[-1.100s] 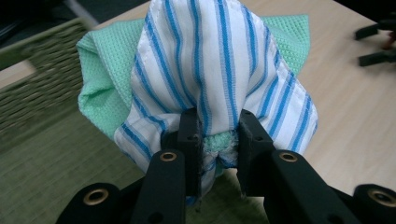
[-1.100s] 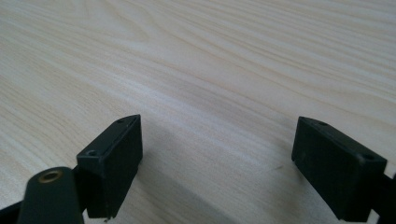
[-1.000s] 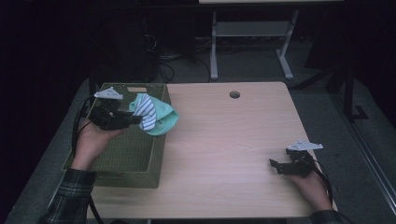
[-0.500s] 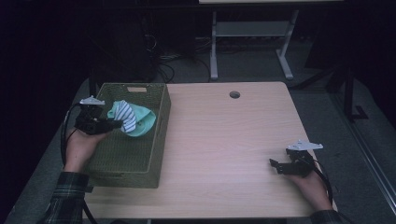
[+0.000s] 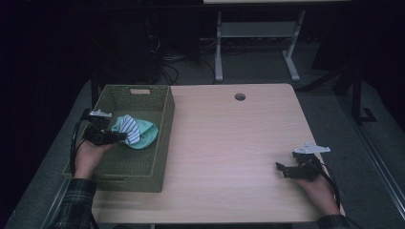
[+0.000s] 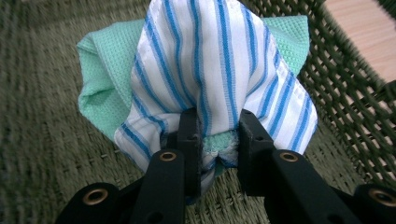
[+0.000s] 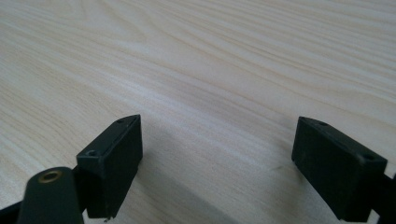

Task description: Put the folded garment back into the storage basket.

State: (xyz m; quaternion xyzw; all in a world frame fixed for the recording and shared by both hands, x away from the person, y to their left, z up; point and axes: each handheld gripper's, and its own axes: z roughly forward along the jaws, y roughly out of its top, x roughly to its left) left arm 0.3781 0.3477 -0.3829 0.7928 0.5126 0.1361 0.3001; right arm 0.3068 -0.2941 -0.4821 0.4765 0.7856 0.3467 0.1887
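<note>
Soft waffle-weave cloths (image 6: 219,70), rough woven basket (image 5: 162,124), smooth matt wooden table (image 5: 239,143)

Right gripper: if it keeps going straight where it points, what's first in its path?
Probably nothing: ahead of the open right gripper lies bare light wooden tabletop; angled slightly down, it may touch the wood first.

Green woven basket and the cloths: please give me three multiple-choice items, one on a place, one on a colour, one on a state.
1. Where is the green woven basket?
A. left part of the wooden table
B. right part
C. on the floor

2. Which stripes has the white cloth?
A. red
B. blue
C. black

3. How stands the right gripper?
A. shut on a cloth
B. shut on nothing
C. open

Key: 1 A, it stands along the left edge; 2 B, blue lines beside the mint green cloth; 3 C, bare wood between its jaws.
</note>
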